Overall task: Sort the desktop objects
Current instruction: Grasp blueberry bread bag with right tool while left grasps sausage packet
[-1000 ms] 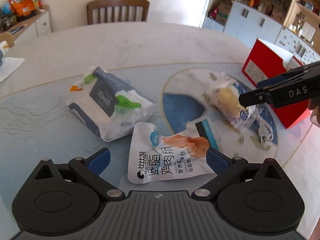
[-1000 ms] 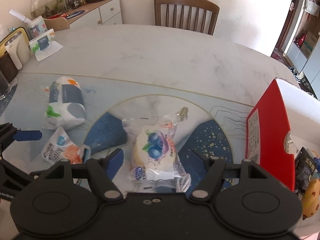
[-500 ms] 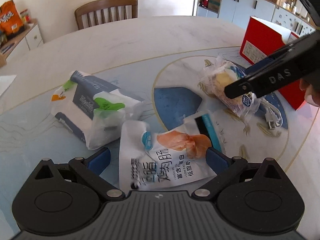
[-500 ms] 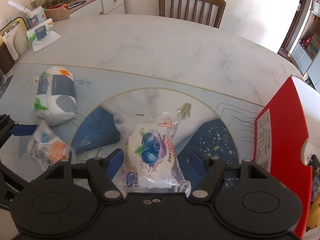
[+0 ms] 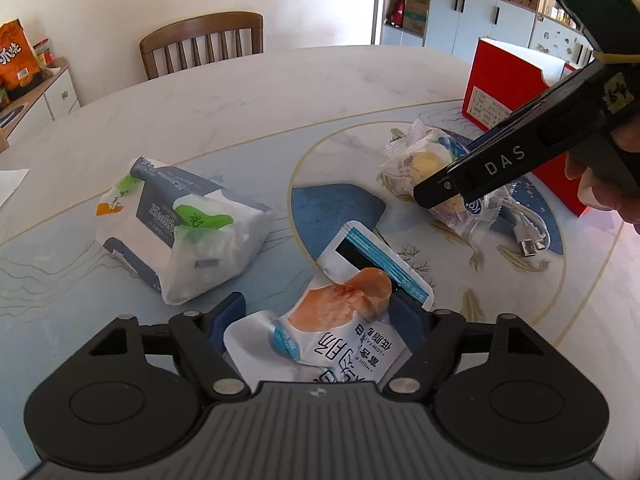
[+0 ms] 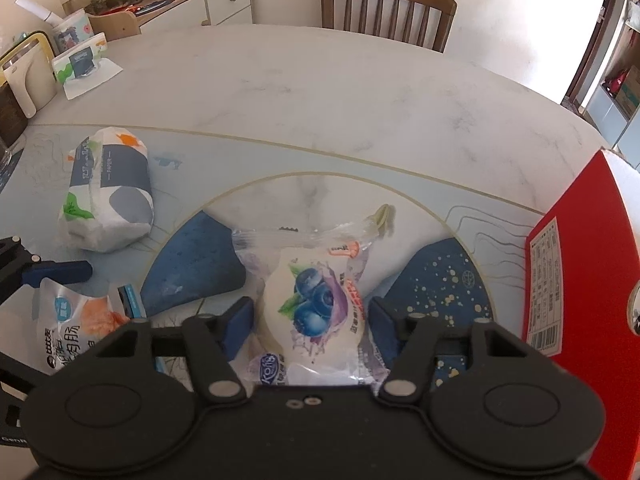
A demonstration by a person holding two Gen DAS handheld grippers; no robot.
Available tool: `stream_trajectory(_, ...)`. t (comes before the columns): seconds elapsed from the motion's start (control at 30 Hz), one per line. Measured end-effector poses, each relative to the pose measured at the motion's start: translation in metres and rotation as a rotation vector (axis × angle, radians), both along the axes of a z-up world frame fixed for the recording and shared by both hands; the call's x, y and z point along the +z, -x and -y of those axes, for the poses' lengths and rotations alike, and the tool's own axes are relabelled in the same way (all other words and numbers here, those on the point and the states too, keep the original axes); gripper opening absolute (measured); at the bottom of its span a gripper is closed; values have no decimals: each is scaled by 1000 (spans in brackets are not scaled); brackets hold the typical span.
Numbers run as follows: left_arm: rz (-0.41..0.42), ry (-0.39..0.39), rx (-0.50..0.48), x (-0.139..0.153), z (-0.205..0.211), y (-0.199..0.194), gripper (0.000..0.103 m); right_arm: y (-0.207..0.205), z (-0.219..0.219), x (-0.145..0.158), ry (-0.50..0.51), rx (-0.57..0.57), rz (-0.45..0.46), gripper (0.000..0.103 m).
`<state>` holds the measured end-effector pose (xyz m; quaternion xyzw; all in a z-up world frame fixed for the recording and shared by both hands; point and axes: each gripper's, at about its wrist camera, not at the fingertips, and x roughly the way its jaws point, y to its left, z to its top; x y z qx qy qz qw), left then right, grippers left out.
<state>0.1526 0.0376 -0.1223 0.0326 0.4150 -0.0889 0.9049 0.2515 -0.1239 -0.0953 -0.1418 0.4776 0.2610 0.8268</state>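
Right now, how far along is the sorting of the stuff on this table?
Early. Done: nothing visibly, though some packets show inside the red box. In hand: the left gripper is closing around the sausage pouch, the right gripper around the blueberry bun; both items are still on the table. Left: the tissue pack and the white cable lie untouched.

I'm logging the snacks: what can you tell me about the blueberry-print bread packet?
The blueberry bread packet is a clear crinkly plastic wrapper around a pale round bun, printed with blueberries and a leaf. It lies flat on the blue-patterned table mat, between the closing pads of the right hand-held gripper, beside a white USB cable.
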Motion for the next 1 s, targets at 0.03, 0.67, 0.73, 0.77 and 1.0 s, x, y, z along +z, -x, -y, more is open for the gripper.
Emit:
stream_trajectory(0.03,3,7,4,1,-1,1,72,0,0,0,-5,-2,-4,56)
stream_trajectory(0.67,60,21,-16,11,-5,16,49,30,6,28,-63,5,9,52)
stream_trajectory(0.73,62,28,-11,11,-6,17,49,36,8,32,-72,7,4,52)
stream_trajectory(0.77,62,29,-10,11,-6,18,49,39,10,34,-78,10,1,52)
stream_trajectory(1.0,24,63,-8,9,-10,18,71,51,14,40,-91,17,-5,52)
